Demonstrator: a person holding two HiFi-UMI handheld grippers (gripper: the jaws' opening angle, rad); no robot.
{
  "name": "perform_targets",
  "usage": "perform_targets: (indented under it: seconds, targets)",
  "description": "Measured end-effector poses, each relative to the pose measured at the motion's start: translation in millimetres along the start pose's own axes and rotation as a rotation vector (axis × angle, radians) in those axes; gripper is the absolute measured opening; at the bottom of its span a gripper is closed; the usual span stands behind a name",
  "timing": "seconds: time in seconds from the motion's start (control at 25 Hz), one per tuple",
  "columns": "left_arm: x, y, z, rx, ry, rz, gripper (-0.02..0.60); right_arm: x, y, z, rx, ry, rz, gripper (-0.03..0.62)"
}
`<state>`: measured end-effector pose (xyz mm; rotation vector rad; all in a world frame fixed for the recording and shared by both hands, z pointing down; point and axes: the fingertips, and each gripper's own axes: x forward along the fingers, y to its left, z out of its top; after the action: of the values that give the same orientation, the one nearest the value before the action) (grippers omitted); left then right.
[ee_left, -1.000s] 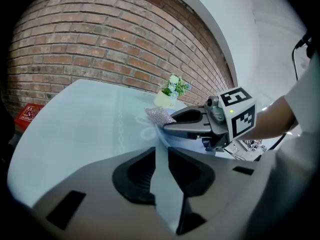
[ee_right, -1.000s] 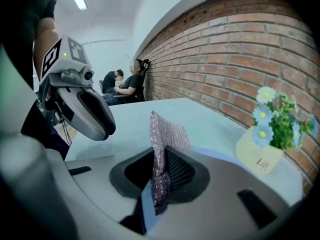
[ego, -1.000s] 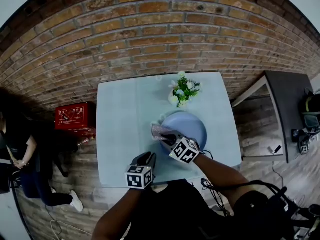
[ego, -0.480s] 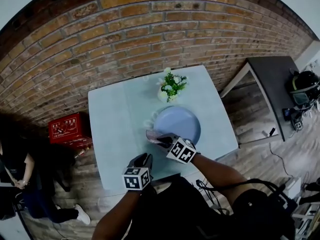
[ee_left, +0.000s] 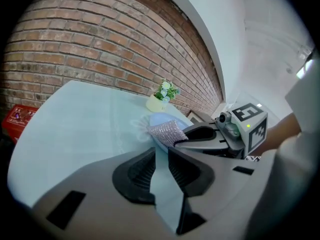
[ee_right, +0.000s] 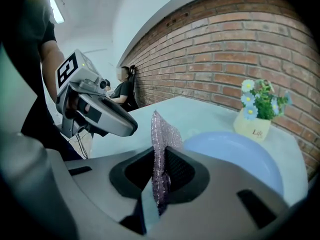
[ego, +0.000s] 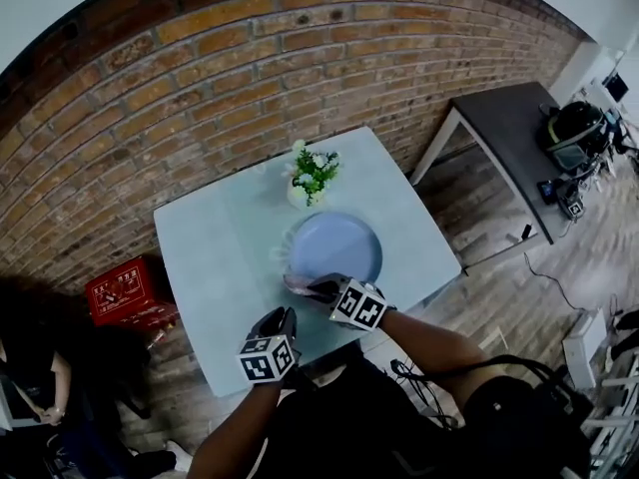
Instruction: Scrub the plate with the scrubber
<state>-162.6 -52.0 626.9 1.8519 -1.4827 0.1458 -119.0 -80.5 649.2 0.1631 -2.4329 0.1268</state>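
Scrubber sitting at the plate's near rim
Our right gripper has its fingers clenched on it, standing on edge, long axis pointing straight out ahead. Our left gripper has its fingers released over the desk.

The right claw hides the near rim of the plate.

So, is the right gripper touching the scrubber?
Touching. The right gripper view shows the right gripper shut on the scrubber, pads pressing both its sides.
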Motion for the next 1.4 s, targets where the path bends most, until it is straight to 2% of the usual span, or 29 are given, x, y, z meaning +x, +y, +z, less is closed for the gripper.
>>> perform_targets:
  seconds: [0.4,0.76,1.04,1.28,1.4]
  targets:
    - [11,-1,2,0.048,0.044,-0.036,0.091,-20,4,-8,0.049,-0.007,-0.032,0.064]
    - [28,-4,6,0.024,0.029,-0.017,0.091,-51,-25,-7,0.128,-0.061,-0.085,0.063]
    - [44,-12,17,0.001,0.004,0.01,0.091,-78,-83,-5,0.143,-0.068,-0.192,0.063]
    - [62,-15,20,0.0,0.003,0.058,0.091,-80,-137,-15,0.121,0.023,-0.282,0.063]
    - [68,-17,22,-0.013,0.007,0.085,0.091,-75,-157,-18,0.054,0.077,-0.307,0.063]
